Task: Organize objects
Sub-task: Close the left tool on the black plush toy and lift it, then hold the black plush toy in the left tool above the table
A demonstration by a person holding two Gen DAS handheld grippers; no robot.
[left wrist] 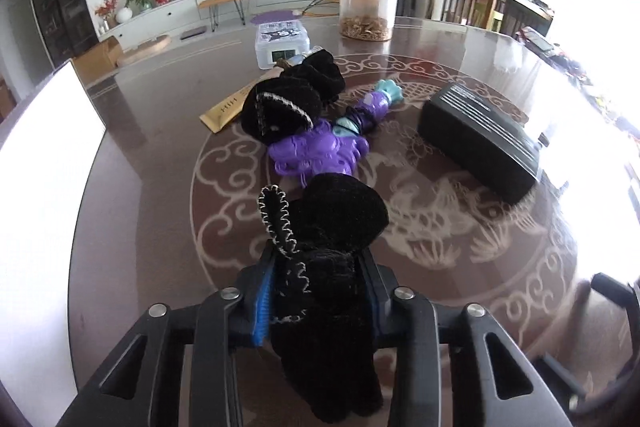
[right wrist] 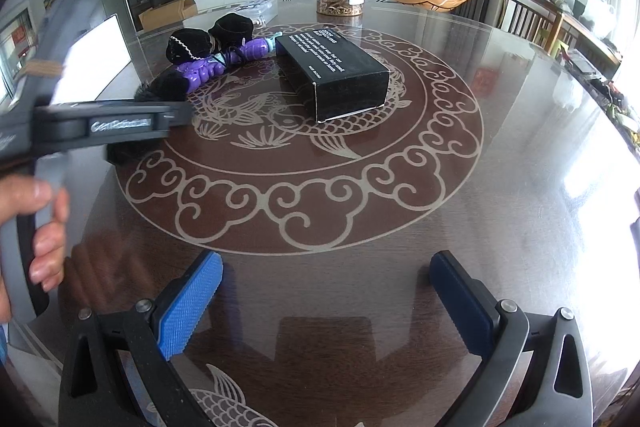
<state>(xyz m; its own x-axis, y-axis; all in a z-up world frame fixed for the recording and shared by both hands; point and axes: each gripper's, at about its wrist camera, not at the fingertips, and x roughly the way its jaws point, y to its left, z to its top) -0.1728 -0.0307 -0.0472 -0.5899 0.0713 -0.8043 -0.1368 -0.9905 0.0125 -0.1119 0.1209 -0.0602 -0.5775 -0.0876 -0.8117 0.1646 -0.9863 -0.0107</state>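
Observation:
My left gripper (left wrist: 316, 291) is shut on a black velvet pouch (left wrist: 332, 227) with white zigzag stitching and holds it just above the table. Ahead lie two more black velvet pouches (left wrist: 280, 107) on top of a purple plastic toy (left wrist: 320, 147). A black box (left wrist: 480, 135) lies to the right of them. In the right wrist view my right gripper (right wrist: 326, 291) is open and empty above the table near its front edge. The black box (right wrist: 336, 67), the pouches (right wrist: 188, 45) and the purple toy (right wrist: 204, 69) sit farther off, and the left gripper (right wrist: 100, 123) is at the left.
A clear jar (left wrist: 368, 3) with a black lid and brown bits inside stands at the table's far side. A white plastic box (left wrist: 280, 43) and a tan flat packet (left wrist: 224, 109) lie near the pouches. The round table (right wrist: 360, 207) has a glossy patterned top.

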